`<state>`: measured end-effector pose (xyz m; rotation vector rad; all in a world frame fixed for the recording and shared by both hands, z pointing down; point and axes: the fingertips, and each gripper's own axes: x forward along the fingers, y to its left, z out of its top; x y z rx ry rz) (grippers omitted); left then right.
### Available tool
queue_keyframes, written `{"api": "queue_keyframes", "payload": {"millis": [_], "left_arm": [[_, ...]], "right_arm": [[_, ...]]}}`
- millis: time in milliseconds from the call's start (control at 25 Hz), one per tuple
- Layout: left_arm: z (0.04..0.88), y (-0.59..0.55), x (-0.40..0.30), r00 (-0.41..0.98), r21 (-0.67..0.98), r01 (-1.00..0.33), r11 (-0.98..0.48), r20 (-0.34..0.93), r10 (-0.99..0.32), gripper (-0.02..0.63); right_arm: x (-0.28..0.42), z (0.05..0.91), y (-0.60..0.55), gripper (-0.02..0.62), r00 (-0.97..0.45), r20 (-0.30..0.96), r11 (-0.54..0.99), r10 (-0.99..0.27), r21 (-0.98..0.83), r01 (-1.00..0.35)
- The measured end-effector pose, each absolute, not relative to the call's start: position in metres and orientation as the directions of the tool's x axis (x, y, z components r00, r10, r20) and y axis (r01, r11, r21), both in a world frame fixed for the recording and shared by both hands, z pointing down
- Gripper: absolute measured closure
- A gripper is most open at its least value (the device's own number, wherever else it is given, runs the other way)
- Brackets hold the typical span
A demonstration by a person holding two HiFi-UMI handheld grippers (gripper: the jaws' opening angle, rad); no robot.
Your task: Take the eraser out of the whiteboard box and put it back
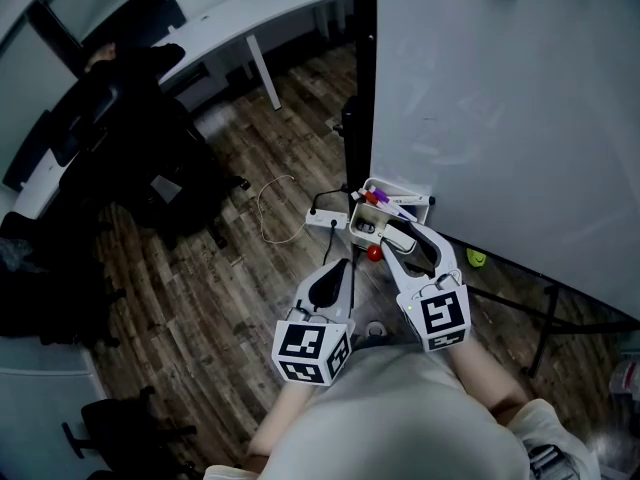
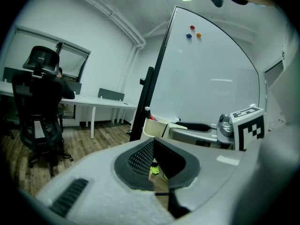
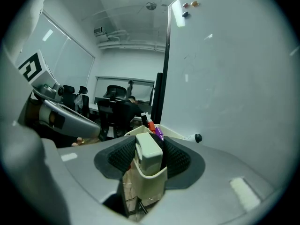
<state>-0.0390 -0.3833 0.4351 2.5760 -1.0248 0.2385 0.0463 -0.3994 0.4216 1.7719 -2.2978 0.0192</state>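
The off-white eraser (image 3: 149,156) stands upright with its lower end inside the cream whiteboard box (image 3: 151,184), and my right gripper (image 3: 149,150) is shut on it, one pad on each side. In the head view the right gripper (image 1: 386,231) reaches to the box (image 1: 416,201) at the whiteboard's lower left corner. Red and purple markers (image 3: 154,128) stick up at the far end of the box. My left gripper (image 1: 346,264) hangs lower left of the box, over the floor, shut and holding nothing. From the left gripper view the box (image 2: 154,125) lies ahead, beyond the left gripper (image 2: 155,167).
The whiteboard (image 1: 500,118) on its stand fills the right side; its legs (image 1: 520,308) spread across the wooden floor. A red ball (image 1: 374,253), a yellow-green object (image 1: 477,259) and a power strip (image 1: 326,219) lie below. A black office chair (image 1: 130,158) and white desk (image 1: 250,13) stand left.
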Motion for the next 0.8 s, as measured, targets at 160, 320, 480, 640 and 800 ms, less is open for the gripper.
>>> {"api": "queue_keyframes", "payload": {"millis": [160, 320, 480, 640, 800], "left_arm": [[0.4335, -0.3822, -0.0404, 0.725, 0.266, -0.689, -0.675, 0.279, -0.63, 0.604], [0.4336, -0.3793, -0.0425, 0.727, 0.269, -0.687, -0.675, 0.277, -0.628, 0.604], [0.4332, -0.3786, -0.0424, 0.729, 0.269, -0.684, -0.678, 0.276, -0.626, 0.604], [0.4313, -0.3774, -0.043, 0.733, 0.269, -0.68, -0.683, 0.273, -0.623, 0.604], [0.4293, -0.3746, -0.0422, 0.741, 0.267, -0.671, -0.691, 0.272, -0.614, 0.604]], "right_arm": [[0.0453, 0.4221, -0.3996, 0.399, -0.227, 0.194, 0.257, -0.954, 0.146, -0.955], [0.0457, 0.4221, -0.3985, 0.394, -0.212, 0.192, 0.243, -0.958, 0.153, -0.958], [0.0479, 0.4221, -0.3978, 0.377, -0.196, 0.193, 0.228, -0.961, 0.161, -0.96], [0.0483, 0.4196, -0.3952, 0.364, -0.188, 0.189, 0.219, -0.964, 0.155, -0.963], [0.0496, 0.4131, -0.3904, 0.364, -0.179, 0.174, 0.205, -0.969, 0.148, -0.968]]}}
